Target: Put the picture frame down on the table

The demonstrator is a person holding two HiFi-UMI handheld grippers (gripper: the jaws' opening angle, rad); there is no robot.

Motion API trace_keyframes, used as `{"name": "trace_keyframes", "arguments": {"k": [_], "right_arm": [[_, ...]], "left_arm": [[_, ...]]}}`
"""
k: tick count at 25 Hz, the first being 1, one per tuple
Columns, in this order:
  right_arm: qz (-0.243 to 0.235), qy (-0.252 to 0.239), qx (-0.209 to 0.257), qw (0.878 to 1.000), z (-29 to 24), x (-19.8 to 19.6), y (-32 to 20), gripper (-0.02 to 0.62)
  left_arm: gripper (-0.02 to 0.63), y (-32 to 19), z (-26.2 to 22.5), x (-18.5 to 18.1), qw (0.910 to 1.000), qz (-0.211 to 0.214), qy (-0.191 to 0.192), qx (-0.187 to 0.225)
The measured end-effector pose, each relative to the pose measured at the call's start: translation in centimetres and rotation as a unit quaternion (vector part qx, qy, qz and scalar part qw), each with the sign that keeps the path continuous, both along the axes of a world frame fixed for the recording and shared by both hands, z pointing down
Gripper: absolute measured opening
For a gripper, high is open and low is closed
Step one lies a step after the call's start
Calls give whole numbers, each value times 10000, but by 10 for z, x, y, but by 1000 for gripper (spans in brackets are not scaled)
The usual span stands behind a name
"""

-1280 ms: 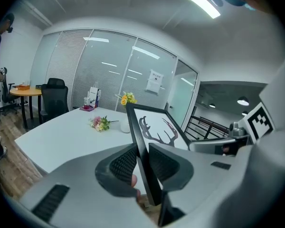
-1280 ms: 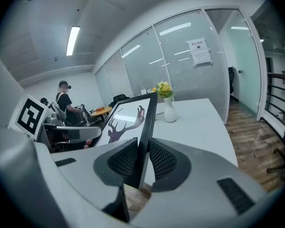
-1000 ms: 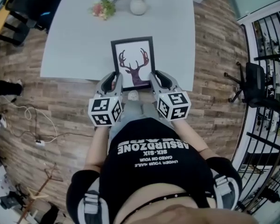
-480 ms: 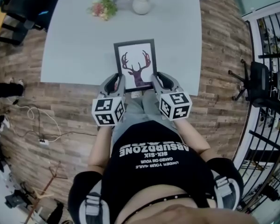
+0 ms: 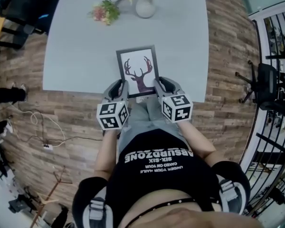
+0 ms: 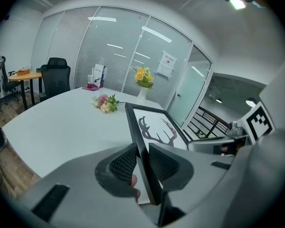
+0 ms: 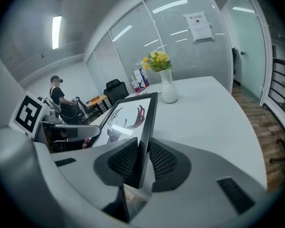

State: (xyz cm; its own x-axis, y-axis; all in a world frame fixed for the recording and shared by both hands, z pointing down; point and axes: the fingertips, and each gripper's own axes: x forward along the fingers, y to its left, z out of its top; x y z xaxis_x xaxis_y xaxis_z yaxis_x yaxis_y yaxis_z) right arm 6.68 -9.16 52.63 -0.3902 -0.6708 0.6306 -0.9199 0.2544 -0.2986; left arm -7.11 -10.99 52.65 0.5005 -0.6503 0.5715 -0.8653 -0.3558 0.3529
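Note:
The picture frame (image 5: 138,71) has a black border and a deer-antler print on white. It is held over the near edge of the pale grey table (image 5: 80,56), tilted up toward me. My left gripper (image 5: 120,87) is shut on the frame's left edge (image 6: 142,151), its ribbed pads pressing both faces. My right gripper (image 5: 159,85) is shut on the frame's right edge (image 7: 145,148) in the same way. In the left gripper view the print (image 6: 156,129) faces right; in the right gripper view the print (image 7: 128,118) faces left.
A white vase with yellow flowers (image 5: 145,4) and a small pink bouquet (image 5: 104,11) sit at the table's far side. Black office chairs (image 5: 23,4) stand at the far left. A black railing (image 5: 275,80) runs along the right. Cables (image 5: 38,127) lie on the wood floor.
The frame and both grippers have moved slightly forward over the table's near edge. Both grippers keep their hold.

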Motion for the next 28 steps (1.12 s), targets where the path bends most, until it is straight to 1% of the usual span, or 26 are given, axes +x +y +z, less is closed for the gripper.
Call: {"name": "trace_keyframes", "arguments": {"k": [19,28], "right_arm": [[-60,107,-473,9988,54,4,-4,91],[-50,159,-642,9978,74,-2,-5,91]], "left_arm": [[89,-3,56,4,9986,-28,-152,-508],[90,-4,82,-1,9969,-13,-237,-747]]}}
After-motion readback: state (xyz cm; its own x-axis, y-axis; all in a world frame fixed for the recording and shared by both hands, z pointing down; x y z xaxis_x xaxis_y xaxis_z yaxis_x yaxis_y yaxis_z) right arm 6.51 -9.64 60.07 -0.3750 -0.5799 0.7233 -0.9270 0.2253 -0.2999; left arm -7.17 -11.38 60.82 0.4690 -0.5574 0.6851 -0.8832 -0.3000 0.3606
